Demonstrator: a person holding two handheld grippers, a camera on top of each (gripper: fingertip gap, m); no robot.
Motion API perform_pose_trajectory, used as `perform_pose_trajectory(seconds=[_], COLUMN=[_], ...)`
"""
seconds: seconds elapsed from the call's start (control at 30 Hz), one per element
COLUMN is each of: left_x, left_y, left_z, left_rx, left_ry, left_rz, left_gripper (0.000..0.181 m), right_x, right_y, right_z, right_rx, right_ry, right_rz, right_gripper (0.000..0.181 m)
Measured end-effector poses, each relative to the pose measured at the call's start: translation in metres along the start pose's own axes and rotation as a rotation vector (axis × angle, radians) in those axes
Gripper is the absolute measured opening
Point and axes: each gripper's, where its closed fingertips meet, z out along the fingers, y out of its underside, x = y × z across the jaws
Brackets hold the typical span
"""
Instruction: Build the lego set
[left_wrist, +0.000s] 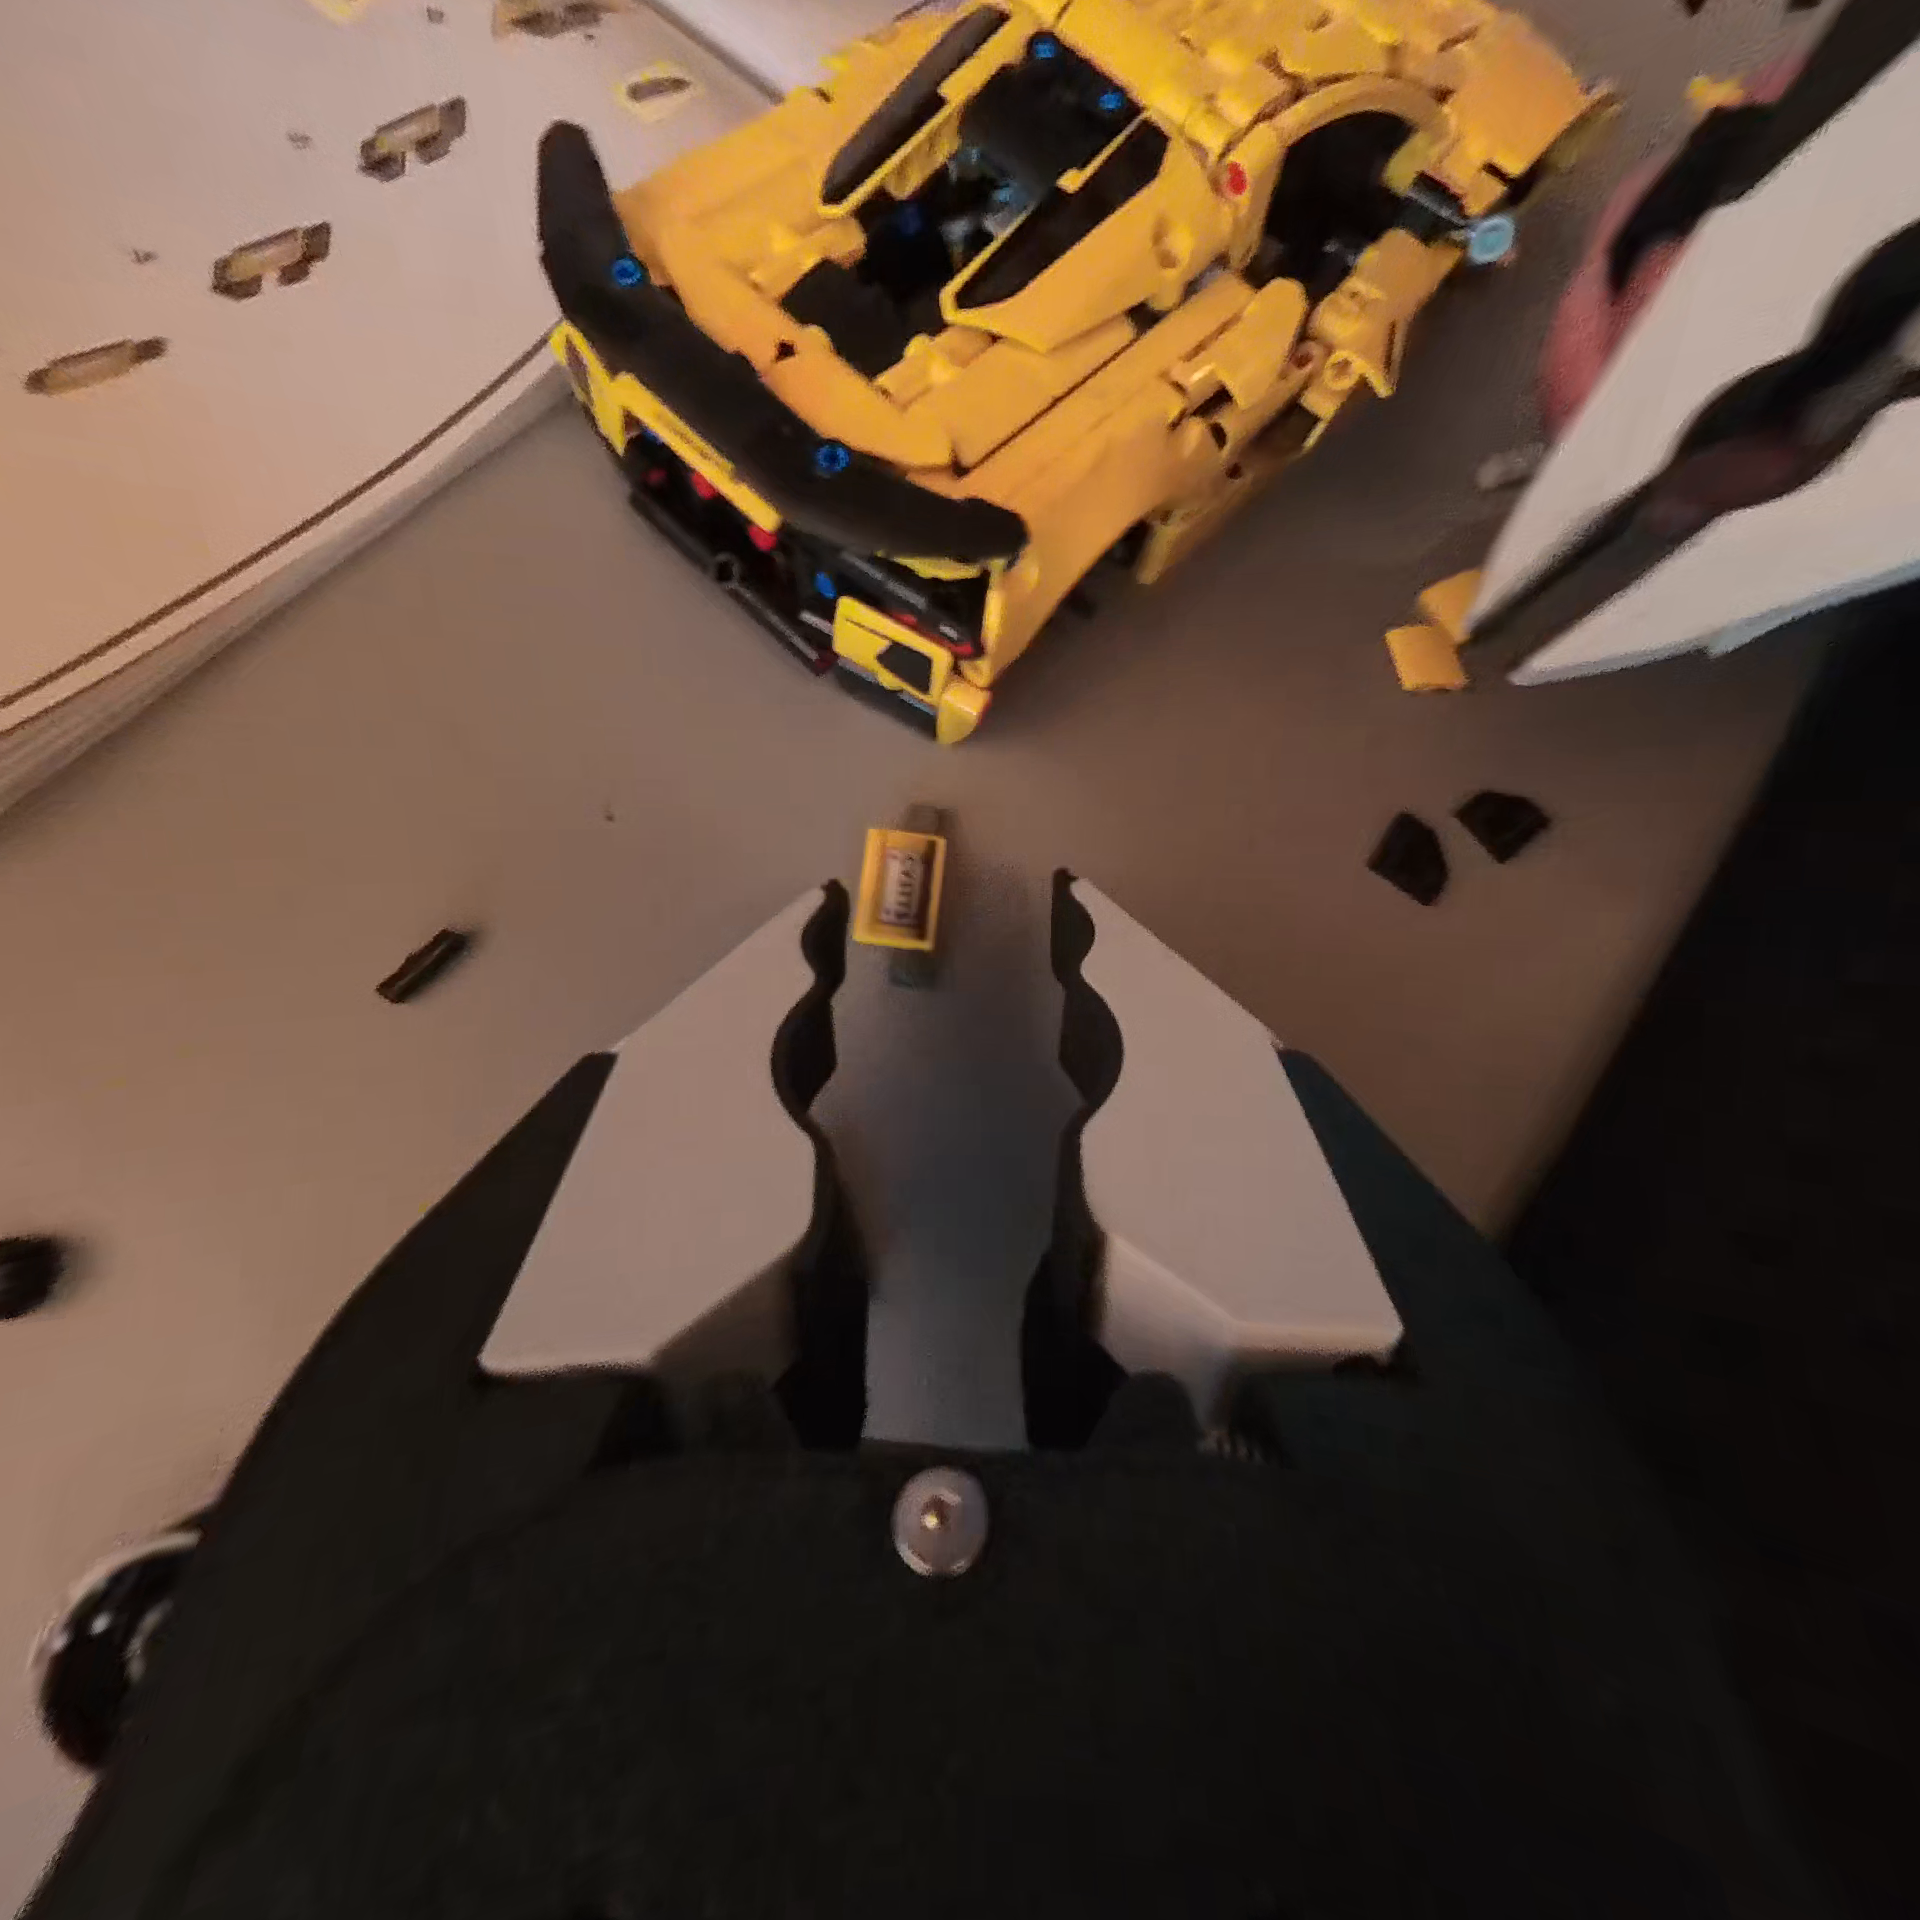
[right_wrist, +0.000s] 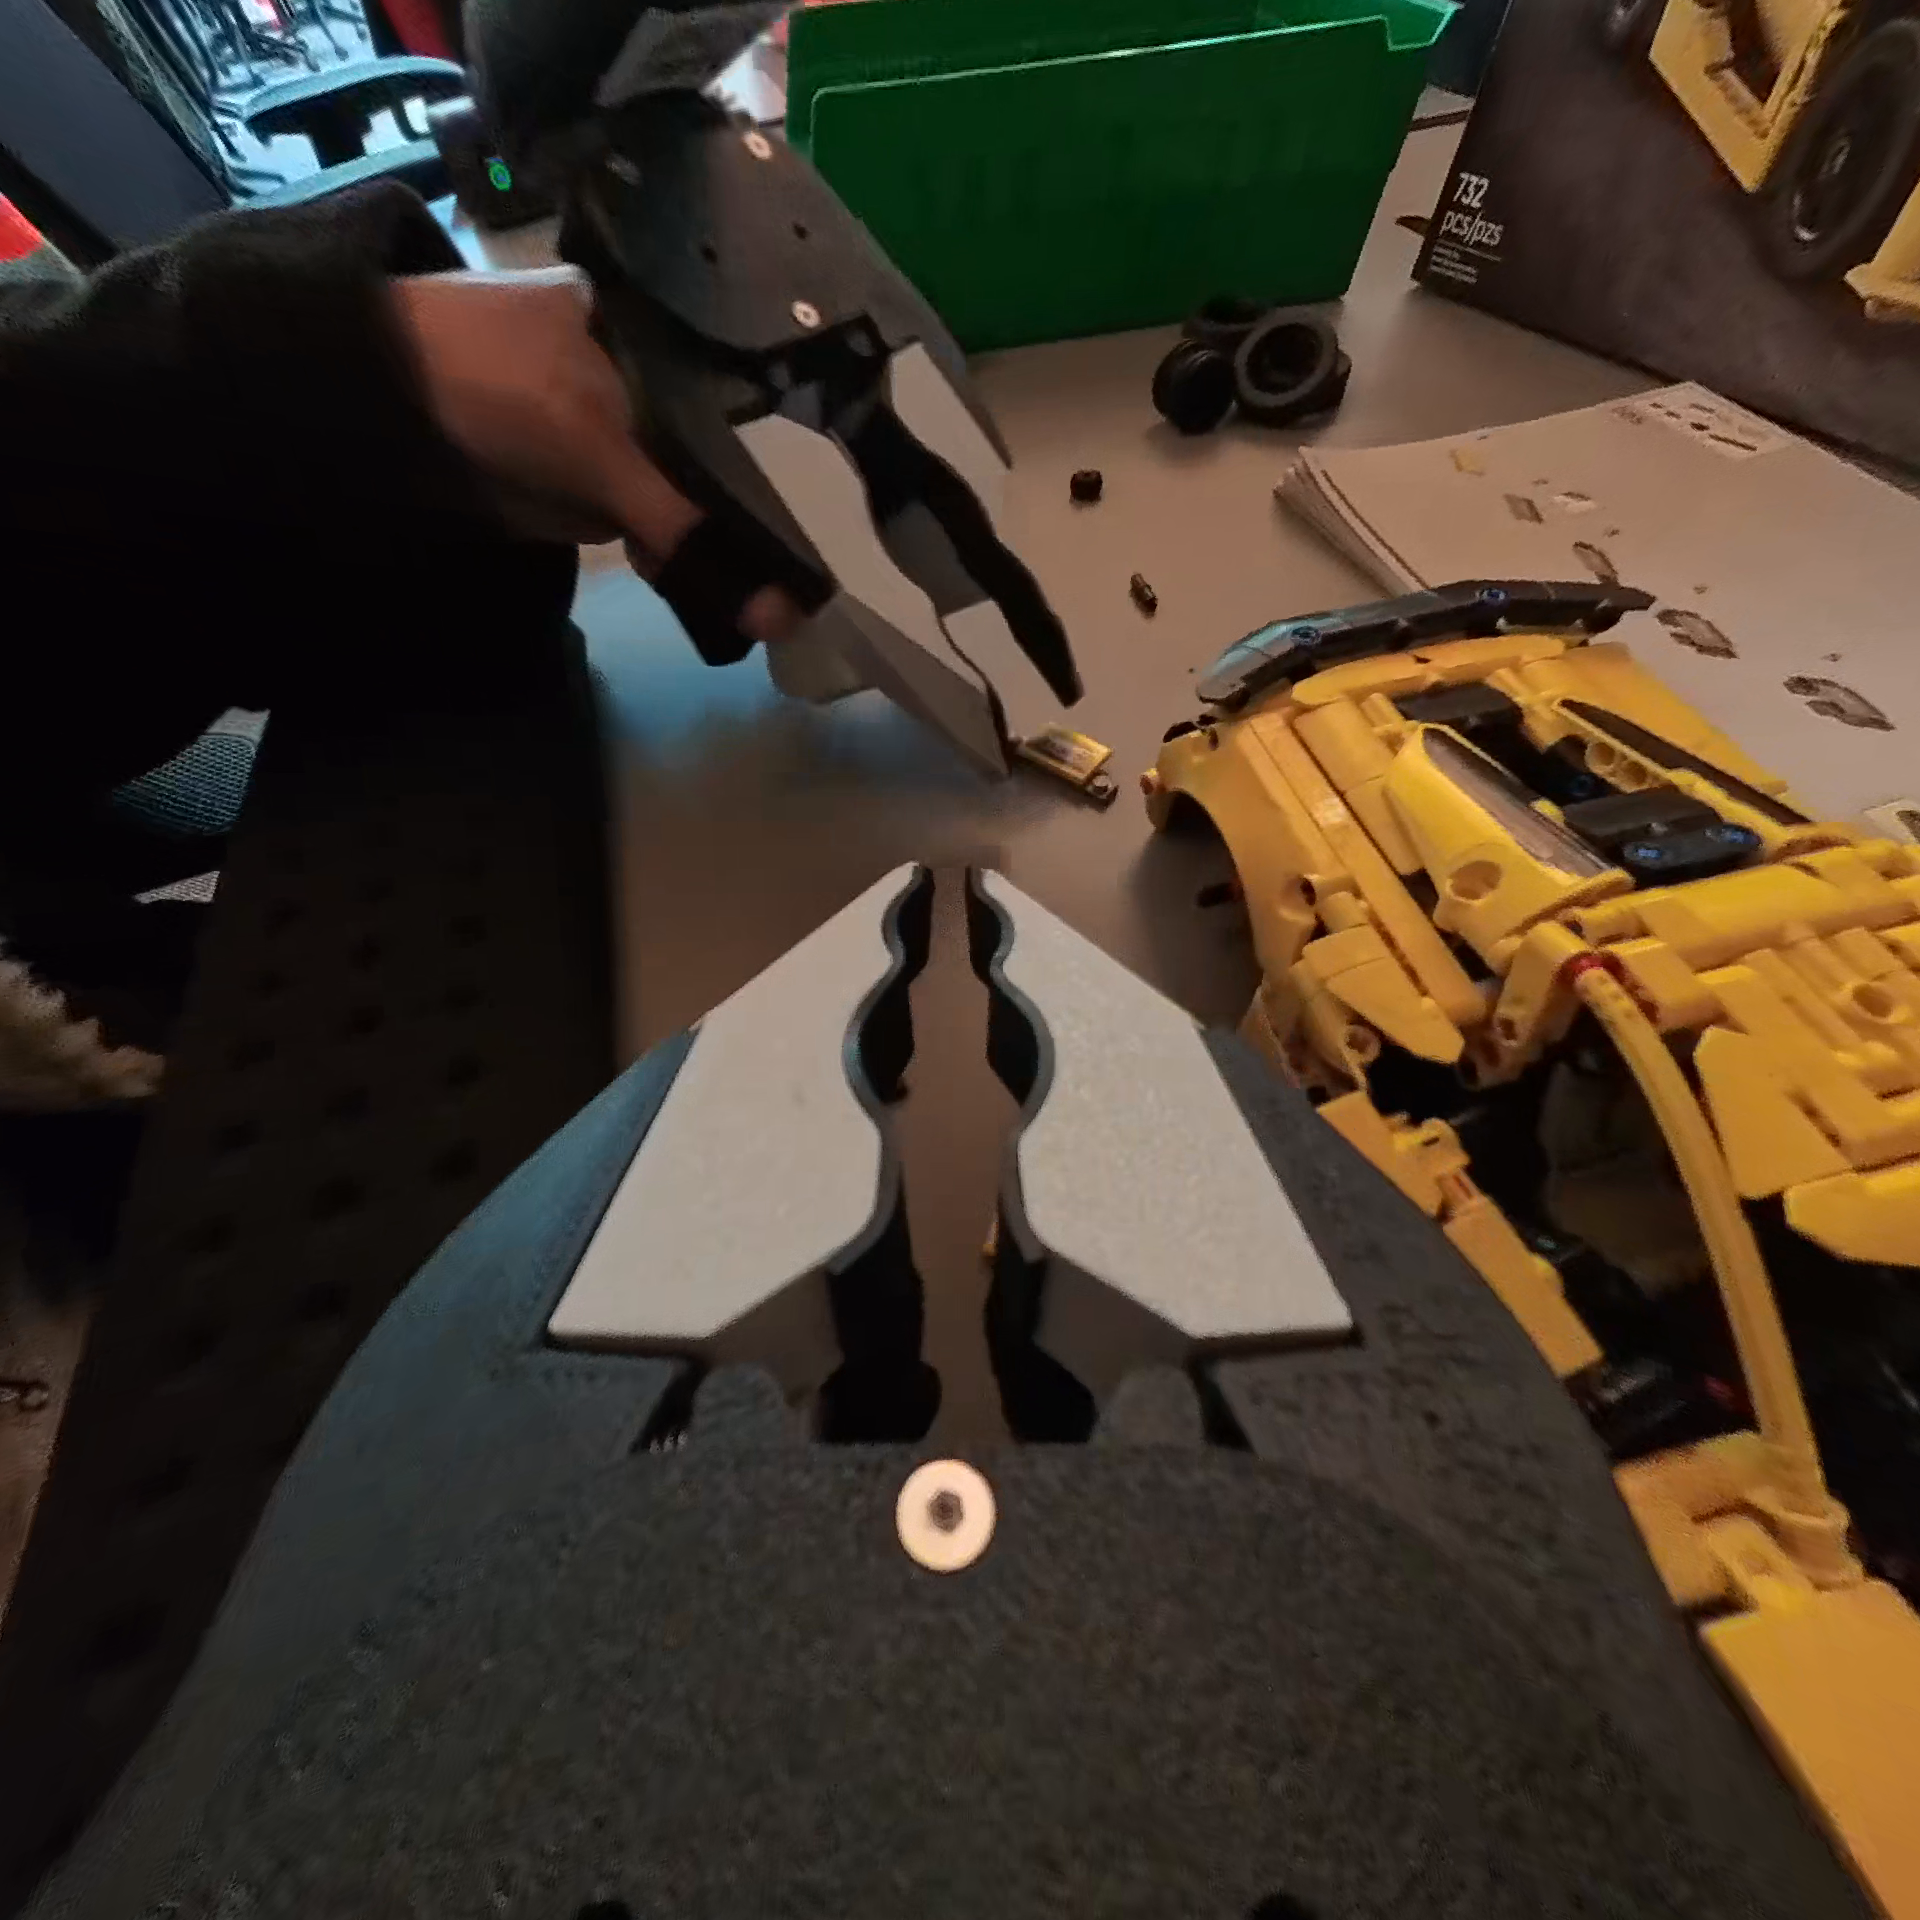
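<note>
left gripper (left_wrist: 940, 883) jaws spread, tips astride small yellow stickered lego plate (left_wrist: 900, 891) on grey desk (left_wrist: 520, 790) | right gripper (right_wrist: 945, 878) nearly clenched, empty | yellow brick car (left_wrist: 997, 343) mid-desk, body built, no wheels | black rubber tyres (right_wrist: 1252, 366) loose near far edge.

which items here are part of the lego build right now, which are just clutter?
In play:
- yellow car model
- small yellow piece on the table, just ahead of the open left gripper
- instruction booklet
- right gripper, fingers nearly closed, empty

Lying about:
- black tyres
- green bin
- set box
- loose black pieces
</note>
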Motion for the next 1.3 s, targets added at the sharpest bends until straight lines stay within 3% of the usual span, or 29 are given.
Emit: perform_pose_trajectory(seconds=[0.1, 0.2, 0.27, 0.43, 0.53, 0.67, 0.9, 1.03, 1.13, 1.23, 1.3], left_x=[-0.009, -0.009, -0.003, 0.045, 0.08, 0.105, 0.126, 0.111, 0.079, 0.099, 0.105], left_y=[0.005, 0.007, 0.007, -0.041, -0.061, -0.059, -0.051, -0.07, -0.093, -0.117, -0.126], left_z=[0.009, 0.009, 0.006, -0.018, -0.03, -0.027, -0.025, -0.032, -0.041, -0.051, -0.055], left_rx=[-0.048, -0.071, -0.072, 0.21, 0.319, 0.243, 0.138, 0.219, 0.401, 0.725, 0.874], left_ry=[-0.009, -0.015, -0.023, -0.006, -0.052, -0.057, 0.014, -0.048, -0.1, 0.224, 0.352], left_rz=[0.001, 0.038, 0.076, 0.23, 0.459, 0.679, 0.843, 0.656, 0.181, -0.272, -0.431], left_gripper=[0.038, 0.016, 0.016, 0.015, 0.015, 0.015, 0.015, 0.022, 0.024, 0.025, 0.025], right_x=[0.003, 0.004, 0.004, 0.004, 0.002, -0.011, -0.03, -0.019, 0.002, 0.01, 0.008], right_y=[-0.002, -0.009, -0.012, -0.022, -0.035, -0.036, -0.018, -0.031, -0.059, -0.076, -0.083], right_z=[-0.006, -0.01, -0.011, -0.013, -0.019, -0.029, -0.027, -0.033, -0.052, -0.065, -0.068], right_rx=[0.022, 0.064, 0.083, 0.134, 0.206, 0.192, 0.052, 0.152, 0.386, 0.539, 0.591], right_ry=[0.003, -0.02, -0.042, -0.146, -0.292, -0.478, -0.557, -0.565, -0.53, -0.493, -0.5], right_rz=[0.022, 0.067, 0.109, 0.312, 0.516, 0.655, 0.656, 0.736, 0.747, 0.707, 0.703], right_gripper=[0.006, 0.006, 0.007, 0.02, 0.023, 0.016, 0.003, 0.003, 0.003, 0.002, 0.002])
